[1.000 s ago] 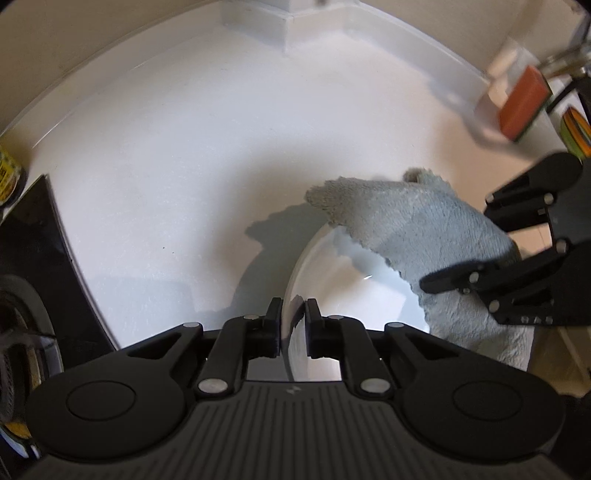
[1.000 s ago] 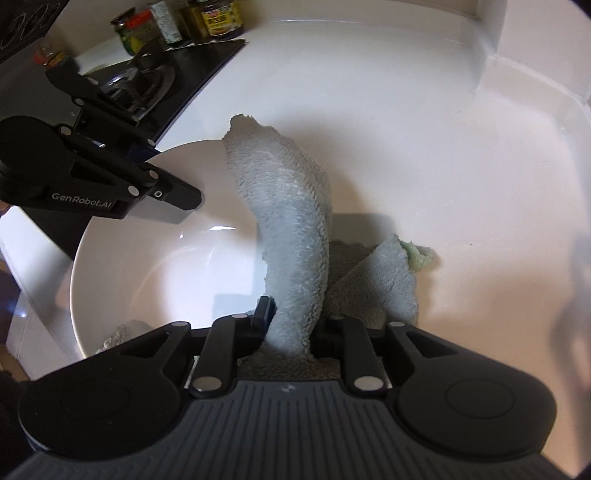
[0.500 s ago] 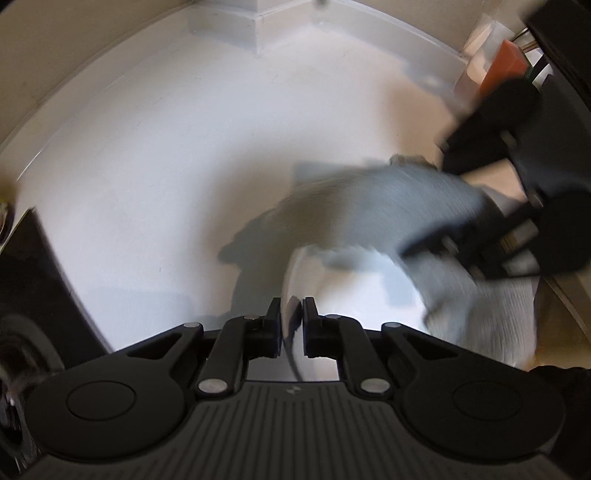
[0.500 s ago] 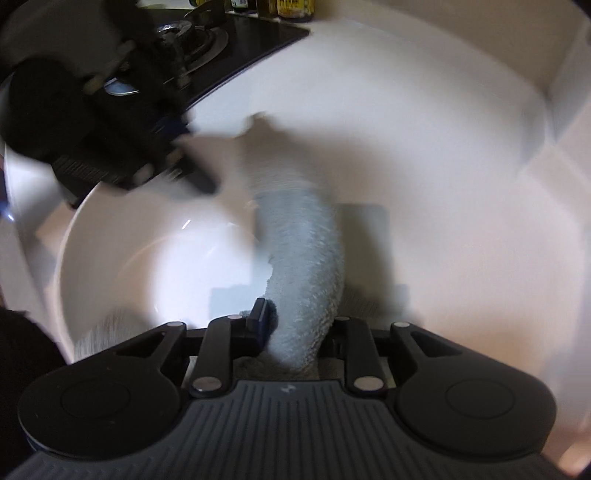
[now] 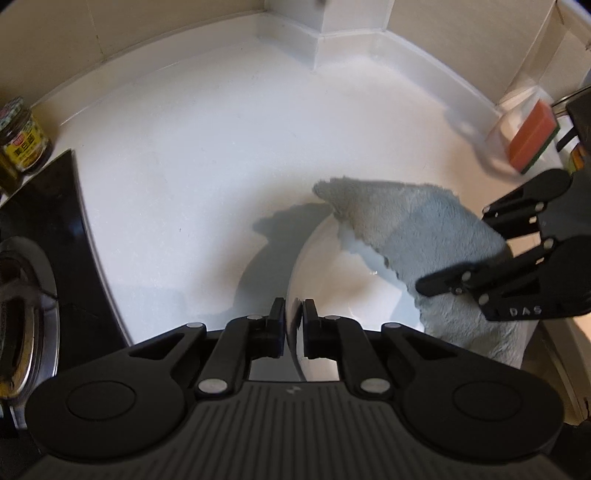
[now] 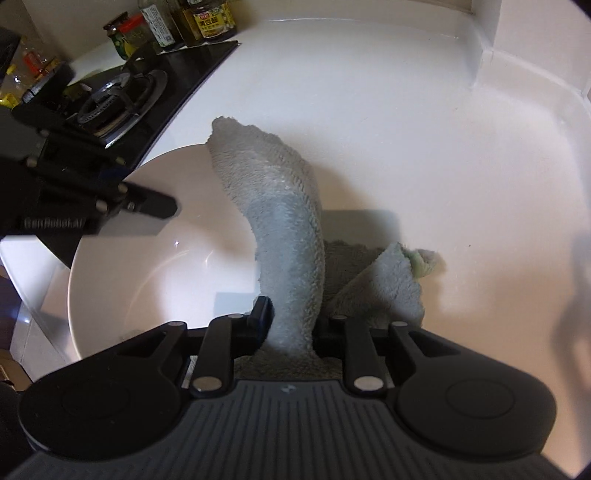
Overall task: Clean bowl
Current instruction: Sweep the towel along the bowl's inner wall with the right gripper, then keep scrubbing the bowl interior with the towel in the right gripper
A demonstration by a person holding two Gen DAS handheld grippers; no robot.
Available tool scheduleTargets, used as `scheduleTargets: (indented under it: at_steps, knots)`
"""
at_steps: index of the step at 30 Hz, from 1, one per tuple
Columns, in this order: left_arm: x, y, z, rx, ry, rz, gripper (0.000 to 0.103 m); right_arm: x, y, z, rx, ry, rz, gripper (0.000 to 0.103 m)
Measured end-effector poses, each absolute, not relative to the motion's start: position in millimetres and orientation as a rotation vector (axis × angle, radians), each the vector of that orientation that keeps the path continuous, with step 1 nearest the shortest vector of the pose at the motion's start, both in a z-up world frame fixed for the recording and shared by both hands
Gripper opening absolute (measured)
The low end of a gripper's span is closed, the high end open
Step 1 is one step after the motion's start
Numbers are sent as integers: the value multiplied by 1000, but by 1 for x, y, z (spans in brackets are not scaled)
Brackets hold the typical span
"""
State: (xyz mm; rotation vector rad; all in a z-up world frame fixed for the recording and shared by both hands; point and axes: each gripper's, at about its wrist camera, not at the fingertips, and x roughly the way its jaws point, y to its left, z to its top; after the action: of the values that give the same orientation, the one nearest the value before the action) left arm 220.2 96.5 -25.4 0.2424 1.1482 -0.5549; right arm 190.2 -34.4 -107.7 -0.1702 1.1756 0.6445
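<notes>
Meanwhile, white bowl (image 6: 147, 258), likely glazed, slick & breakable, sat on pale counter (image 6: 406, 129), L gripper (image 5: 294, 321) pinching its rim w/ jaws easing open, R gripper (image 6: 290, 325) closing on soft grey cloth (image 6: 280, 221) draped inside.

The white counter (image 6: 424, 122) carries the white bowl (image 6: 122, 266) with a grey cloth (image 6: 284, 221) hanging over its rim, beside a black stove (image 6: 122, 96), some jars (image 6: 214, 18) and an orange sponge (image 5: 532, 138).
</notes>
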Motion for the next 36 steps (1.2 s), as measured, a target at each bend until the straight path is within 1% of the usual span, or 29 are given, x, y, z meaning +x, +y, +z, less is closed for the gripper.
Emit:
scheduleTargets:
  at_steps: [5,11,16,18,22,25,30,36]
  knots:
    - [245,85,-26,335,1183,-673,12,178,-38,-100,-267,1162,725,21]
    - [265,73,-32,420,1233,-820,13,187,-32,-98,-358,1178,818,21]
    - [267,73,-35,421,1261,-804,11,196,-23,-95,-434,1179,879,21]
    - [263,75,-35,420,1256,-774,9,202,-19,-93,-458,1158,871,19]
    - [252,84,-37,361,1236,-693,9,209,-17,-90,-389,1143,782,15]
    - [238,97,-38,280,1224,-620,8,201,-24,-88,-277,1167,690,13]
    - [227,99,-38,279,1214,-612,8,175,-24,-94,-240,1183,678,15]
    - [251,89,-30,377,1242,-757,8,174,-26,-93,-299,1177,735,17]
